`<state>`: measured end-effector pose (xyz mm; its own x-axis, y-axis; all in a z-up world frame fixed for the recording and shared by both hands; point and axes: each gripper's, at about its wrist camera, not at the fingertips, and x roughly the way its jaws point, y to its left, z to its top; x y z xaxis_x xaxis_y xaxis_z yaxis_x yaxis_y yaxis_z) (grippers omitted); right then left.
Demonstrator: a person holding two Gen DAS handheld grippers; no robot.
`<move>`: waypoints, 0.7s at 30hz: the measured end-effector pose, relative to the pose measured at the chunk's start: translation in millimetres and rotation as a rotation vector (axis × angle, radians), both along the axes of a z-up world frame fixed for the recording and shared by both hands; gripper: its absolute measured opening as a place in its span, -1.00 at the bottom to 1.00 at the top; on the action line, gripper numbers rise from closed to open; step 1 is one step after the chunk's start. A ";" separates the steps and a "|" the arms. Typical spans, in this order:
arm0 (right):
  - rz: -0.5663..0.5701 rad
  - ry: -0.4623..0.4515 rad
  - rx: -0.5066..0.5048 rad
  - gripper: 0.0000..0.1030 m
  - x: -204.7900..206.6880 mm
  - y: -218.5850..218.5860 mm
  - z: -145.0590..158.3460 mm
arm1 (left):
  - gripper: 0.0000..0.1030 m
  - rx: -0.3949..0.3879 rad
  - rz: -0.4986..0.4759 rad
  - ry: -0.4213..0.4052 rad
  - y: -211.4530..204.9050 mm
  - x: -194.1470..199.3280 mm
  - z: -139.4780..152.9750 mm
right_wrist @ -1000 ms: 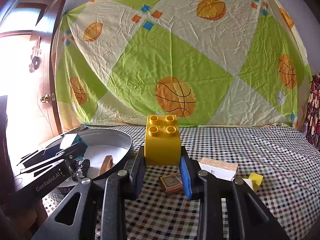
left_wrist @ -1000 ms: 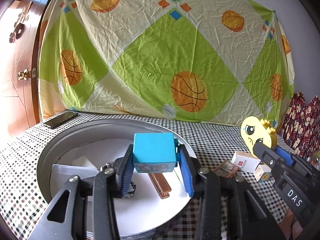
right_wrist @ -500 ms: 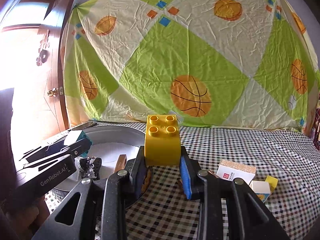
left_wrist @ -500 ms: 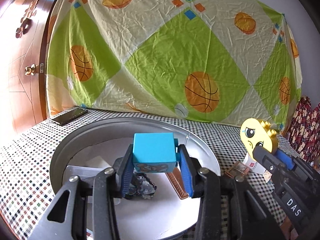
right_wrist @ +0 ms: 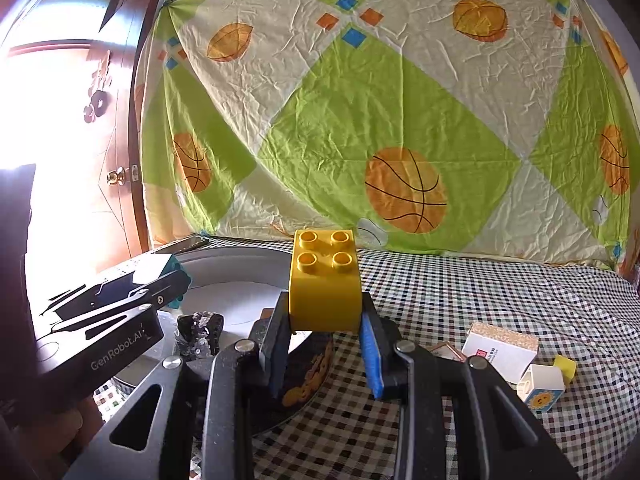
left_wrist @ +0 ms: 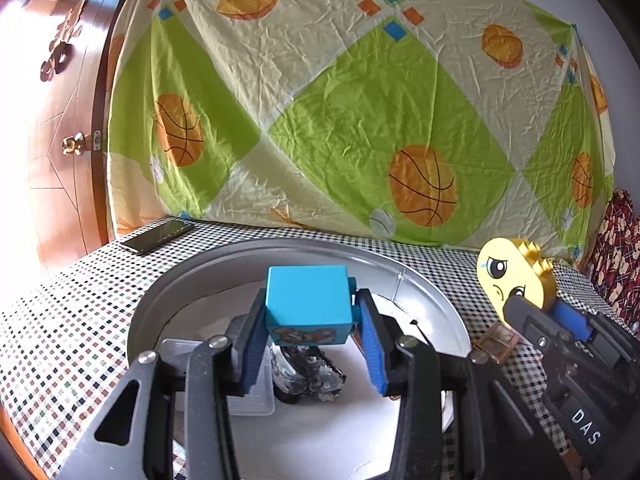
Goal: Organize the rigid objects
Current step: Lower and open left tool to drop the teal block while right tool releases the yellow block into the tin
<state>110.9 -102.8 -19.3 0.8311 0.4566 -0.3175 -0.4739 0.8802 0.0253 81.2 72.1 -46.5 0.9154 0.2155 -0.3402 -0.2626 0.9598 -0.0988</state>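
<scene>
Blue block (left_wrist: pixel 307 300) pinched between left gripper (left_wrist: pixel 312 344) fingers above round metal tray (left_wrist: pixel 168 300), yellow brick (right_wrist: pixel 325 292) pinched between right gripper (right_wrist: pixel 325 354) fingers over tray's right rim.

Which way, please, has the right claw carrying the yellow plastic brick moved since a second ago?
Yes: the right claw and yellow plastic brick moved left toward the round metal tray, away from the white box.

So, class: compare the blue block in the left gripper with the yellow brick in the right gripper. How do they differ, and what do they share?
1. The blue block has a plain flat top; the yellow brick shows four round studs.
2. The blue block is square-edged with a picture on its near face; the yellow brick curves at one side and bears a cartoon face.
3. The blue block hangs over the round metal tray; the yellow brick is at the tray's edge.

Shared: each is clamped between gripper pads.
</scene>
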 end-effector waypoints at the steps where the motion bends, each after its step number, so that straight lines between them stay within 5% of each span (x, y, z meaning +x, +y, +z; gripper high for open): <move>1: 0.002 0.000 -0.002 -0.34 0.0 1.5 -0.1 | -0.19 -0.001 0.001 0.000 1.2 -0.1 0.0; 21: 0.048 0.005 -0.031 -0.34 -0.1 29.4 -2.6 | -0.19 -0.002 0.024 -0.001 17.1 -1.6 1.9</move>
<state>110.8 -73.4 -21.9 0.8068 0.4859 -0.3361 -0.5157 0.8567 0.0007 79.6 89.3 -44.6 0.9103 0.2368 -0.3396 -0.2855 0.9531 -0.1007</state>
